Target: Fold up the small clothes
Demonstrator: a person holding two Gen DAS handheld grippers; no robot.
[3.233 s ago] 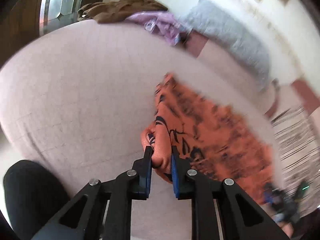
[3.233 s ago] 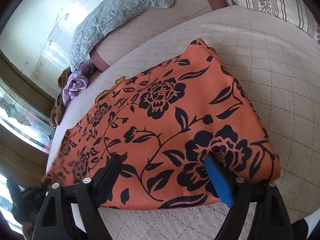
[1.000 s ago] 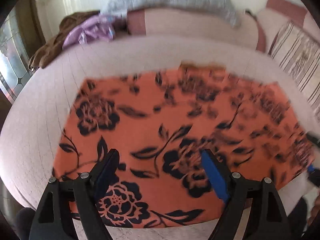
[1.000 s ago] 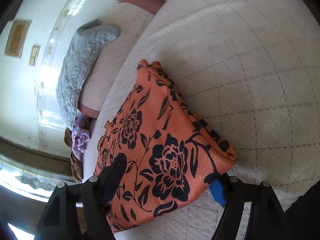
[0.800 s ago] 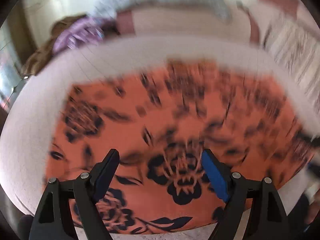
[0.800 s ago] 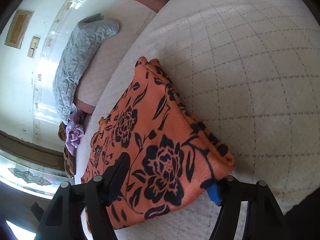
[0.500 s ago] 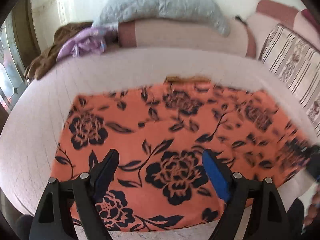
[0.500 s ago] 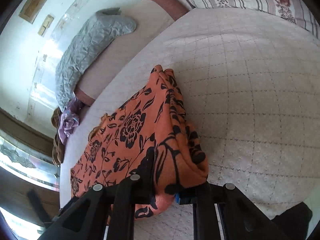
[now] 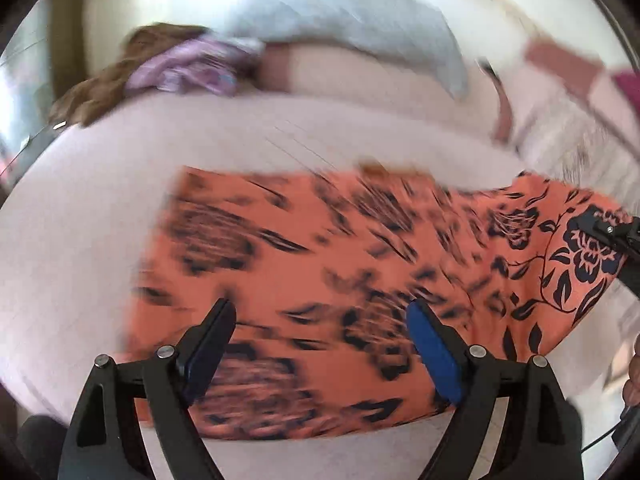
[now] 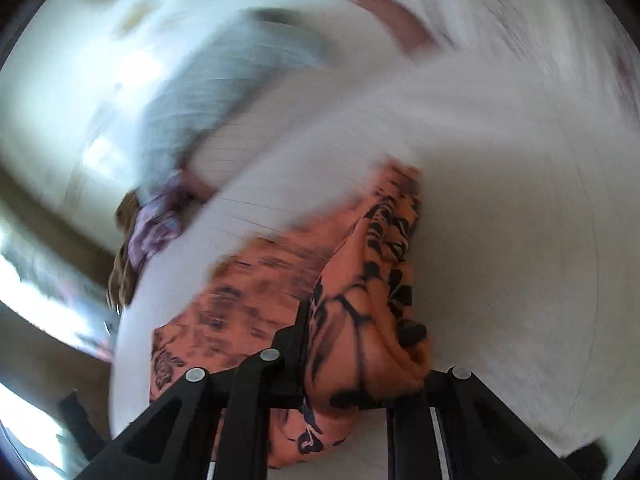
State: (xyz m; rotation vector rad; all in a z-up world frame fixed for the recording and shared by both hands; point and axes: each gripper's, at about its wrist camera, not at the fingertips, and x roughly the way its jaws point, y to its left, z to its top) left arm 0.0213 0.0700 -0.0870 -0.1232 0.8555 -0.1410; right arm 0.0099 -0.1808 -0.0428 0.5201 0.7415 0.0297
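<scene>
An orange cloth with black flowers (image 9: 360, 248) lies spread on the pale quilted bed cover (image 9: 100, 220). My left gripper (image 9: 320, 306) hovers open above its near edge, with nothing between its fingers. My right gripper (image 10: 360, 360) has its jaws closing on a bunched right end of the cloth (image 10: 372, 280), and the fabric is pinched between the pads and raised off the bed. In the left wrist view that lifted end rises at the far right, with a black finger of the right gripper (image 9: 600, 228) on it. Both views are blurred by motion.
A grey quilted pillow (image 9: 352, 20) lies along the back of the bed. Purple and brown clothes (image 9: 188, 68) are heaped at the back left. A striped pillow (image 9: 560, 132) sits at the right. A person's fingers (image 9: 634, 368) show at the right edge.
My right gripper went from open around the cloth's right end to shut on it, then lifted and rolled with the fabric. My left gripper, once shut on the cloth, now stands open and has shifted.
</scene>
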